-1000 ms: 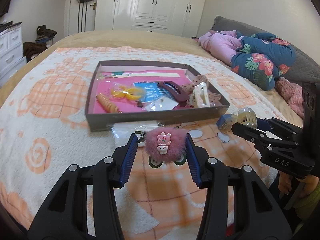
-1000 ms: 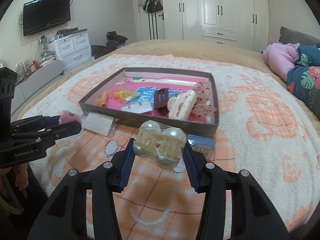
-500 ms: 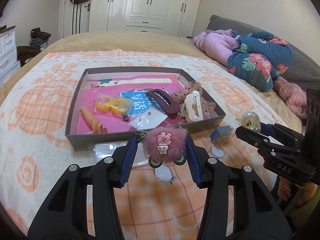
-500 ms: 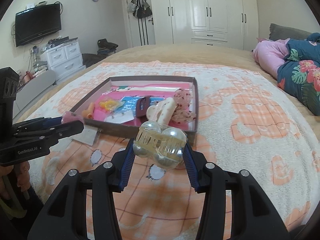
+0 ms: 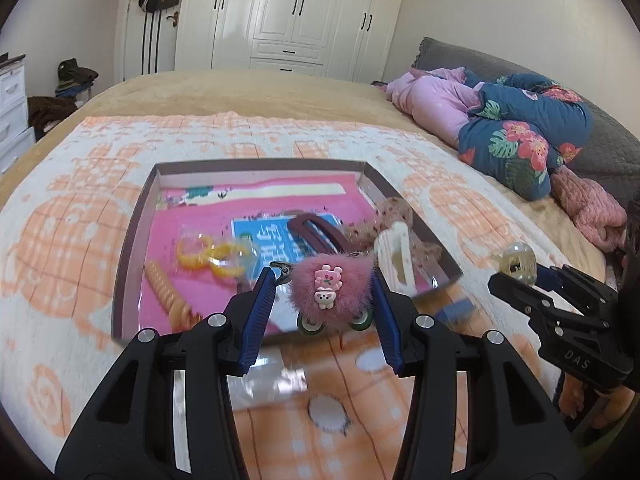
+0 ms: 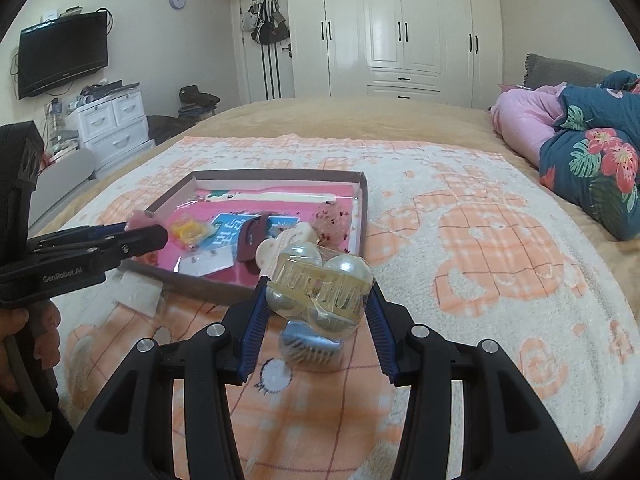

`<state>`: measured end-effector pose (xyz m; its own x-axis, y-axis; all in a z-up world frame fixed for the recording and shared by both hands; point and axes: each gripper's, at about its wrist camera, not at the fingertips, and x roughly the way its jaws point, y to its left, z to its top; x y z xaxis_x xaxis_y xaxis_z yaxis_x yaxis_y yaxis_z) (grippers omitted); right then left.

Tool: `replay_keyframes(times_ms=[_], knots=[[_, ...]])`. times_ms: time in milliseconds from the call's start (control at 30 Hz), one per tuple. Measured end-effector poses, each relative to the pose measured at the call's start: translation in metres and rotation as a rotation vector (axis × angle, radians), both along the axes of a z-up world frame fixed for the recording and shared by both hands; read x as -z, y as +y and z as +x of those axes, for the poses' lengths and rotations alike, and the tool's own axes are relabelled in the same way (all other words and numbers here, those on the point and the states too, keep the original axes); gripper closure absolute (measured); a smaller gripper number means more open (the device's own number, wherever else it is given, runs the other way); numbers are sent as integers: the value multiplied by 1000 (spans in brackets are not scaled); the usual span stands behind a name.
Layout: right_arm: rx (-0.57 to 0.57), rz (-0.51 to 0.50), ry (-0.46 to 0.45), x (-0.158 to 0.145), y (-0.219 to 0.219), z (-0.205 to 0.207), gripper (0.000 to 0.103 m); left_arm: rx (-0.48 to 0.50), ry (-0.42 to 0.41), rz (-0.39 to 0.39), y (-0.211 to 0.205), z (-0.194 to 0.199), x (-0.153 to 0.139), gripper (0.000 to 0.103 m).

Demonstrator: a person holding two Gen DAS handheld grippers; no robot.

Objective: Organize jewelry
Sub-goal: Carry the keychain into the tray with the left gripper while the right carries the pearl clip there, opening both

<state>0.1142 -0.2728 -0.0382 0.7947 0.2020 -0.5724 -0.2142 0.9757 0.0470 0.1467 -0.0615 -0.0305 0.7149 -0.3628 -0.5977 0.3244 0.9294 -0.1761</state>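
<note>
Bedroom — white wardrobe (image 6: 404, 28), wall television (image 6: 63, 53)

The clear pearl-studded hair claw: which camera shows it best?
The right wrist view: the clear pearl-studded hair claw fills the middle, gripped in the right tool, pearls and teeth sharp. The left wrist view shows it only small at the right edge, partly behind the tool.

my clip (image 5: 330, 292): pink fluff, glossy plastic charm | my pearl clip (image 6: 320, 284): clear shiny plastic | blanket (image 6: 460, 248): nubbly cloth | box (image 5: 132, 240): matt card
</note>
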Motion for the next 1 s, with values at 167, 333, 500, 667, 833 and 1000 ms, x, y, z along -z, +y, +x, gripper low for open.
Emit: replay_keyframes(times_ms=[167, 333, 500, 667, 833, 1000], knots=[[5, -3, 1, -1, -1, 14, 58, -5, 4, -5, -3, 18, 1, 64], [6, -7, 5, -2, -1, 28, 58, -8, 4, -5, -7, 34, 0, 64], [-4, -19, 20, 0, 2, 45, 58, -13, 17, -3, -9, 50, 2, 64], [-13, -28, 52, 8, 6, 62, 58, -10, 35, 12, -13, 63, 9, 64], [-21, -13, 91, 21, 7, 71, 58, -11, 64, 24, -16, 74, 17, 64], [-37, -32, 100, 30, 10, 71, 57, -11, 86, 34, -18, 79, 26, 64]])
